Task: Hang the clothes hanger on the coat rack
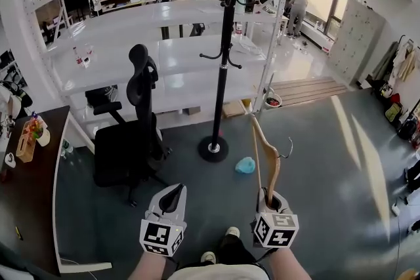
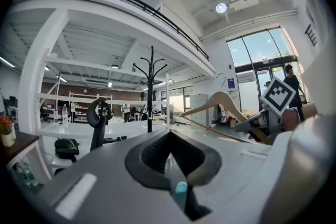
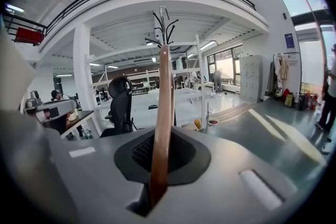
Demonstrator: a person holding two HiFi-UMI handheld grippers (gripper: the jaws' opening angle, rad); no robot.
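Note:
The black coat rack (image 1: 226, 42) stands ahead of me on its round base (image 1: 213, 149), its hooks up high with nothing hanging on them. My right gripper (image 1: 270, 199) is shut on one end of a wooden clothes hanger (image 1: 266, 157), which rises upright with its metal hook (image 1: 287, 149) to the right. In the right gripper view the hanger (image 3: 163, 113) runs up from the jaws (image 3: 159, 170), with the rack's hooks (image 3: 156, 22) behind it. My left gripper (image 1: 173, 195) is shut and empty, level with the right one. The left gripper view shows the hanger (image 2: 220, 99) and the rack (image 2: 150, 86).
A black office chair (image 1: 134, 121) stands left of the rack. A dark desk (image 1: 33, 193) with small items is at far left. White shelving (image 1: 164, 49) runs behind the rack. A blue object (image 1: 245, 165) lies on the grey floor near the base.

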